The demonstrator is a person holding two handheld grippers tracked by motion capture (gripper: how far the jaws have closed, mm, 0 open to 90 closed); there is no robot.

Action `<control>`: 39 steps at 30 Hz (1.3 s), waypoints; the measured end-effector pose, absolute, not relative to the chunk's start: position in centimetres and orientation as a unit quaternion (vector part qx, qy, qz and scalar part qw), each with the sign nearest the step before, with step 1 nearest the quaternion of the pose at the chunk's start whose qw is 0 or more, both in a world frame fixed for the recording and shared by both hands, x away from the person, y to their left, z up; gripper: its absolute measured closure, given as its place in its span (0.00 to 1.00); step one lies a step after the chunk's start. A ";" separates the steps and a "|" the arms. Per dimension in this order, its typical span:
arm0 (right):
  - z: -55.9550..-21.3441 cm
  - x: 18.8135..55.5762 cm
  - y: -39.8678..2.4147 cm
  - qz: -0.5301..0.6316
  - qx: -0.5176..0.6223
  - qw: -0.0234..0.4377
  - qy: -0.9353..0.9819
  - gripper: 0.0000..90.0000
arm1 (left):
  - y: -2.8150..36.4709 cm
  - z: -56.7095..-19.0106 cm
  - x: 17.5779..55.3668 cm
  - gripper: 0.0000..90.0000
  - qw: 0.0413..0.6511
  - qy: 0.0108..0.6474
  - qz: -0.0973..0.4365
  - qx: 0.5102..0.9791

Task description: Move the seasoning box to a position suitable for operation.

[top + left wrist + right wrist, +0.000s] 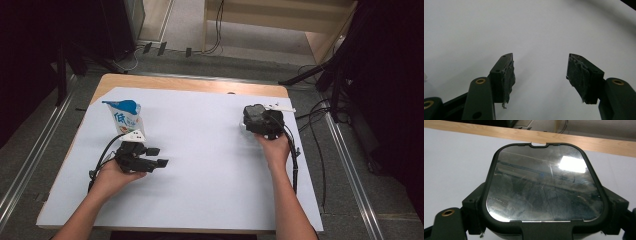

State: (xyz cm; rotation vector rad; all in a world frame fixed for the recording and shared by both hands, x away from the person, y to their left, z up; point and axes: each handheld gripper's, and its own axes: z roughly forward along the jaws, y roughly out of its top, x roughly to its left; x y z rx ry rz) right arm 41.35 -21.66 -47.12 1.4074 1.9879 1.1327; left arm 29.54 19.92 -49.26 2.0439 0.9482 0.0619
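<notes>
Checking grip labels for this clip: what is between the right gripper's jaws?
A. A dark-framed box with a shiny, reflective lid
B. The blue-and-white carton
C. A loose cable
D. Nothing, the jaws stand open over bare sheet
A. In the right gripper view the black-rimmed box with its glossy lid sits clamped between the right gripper's jaws, while the carton stands near the left gripper, whose jaws are open and hold nothing.

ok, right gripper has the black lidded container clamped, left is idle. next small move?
Probably carry the black container with the glossy lid toward the table's middle. The right gripper is shut on its sides near the wooden far edge; the left gripper stands open on nothing beside the blue-and-white carton.
</notes>
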 end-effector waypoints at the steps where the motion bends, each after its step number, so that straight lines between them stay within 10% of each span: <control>1: -47.1 41.3 -21.7 0.411 0.510 0.226 0.721 0.18 | 19.9 -49.3 29.5 0.43 0.429 0.380 0.025 0.819; 39: -47.4 34.2 -11.0 0.447 0.374 0.136 0.801 0.18 | 19.6 -48.9 30.2 0.43 0.426 0.380 0.021 0.820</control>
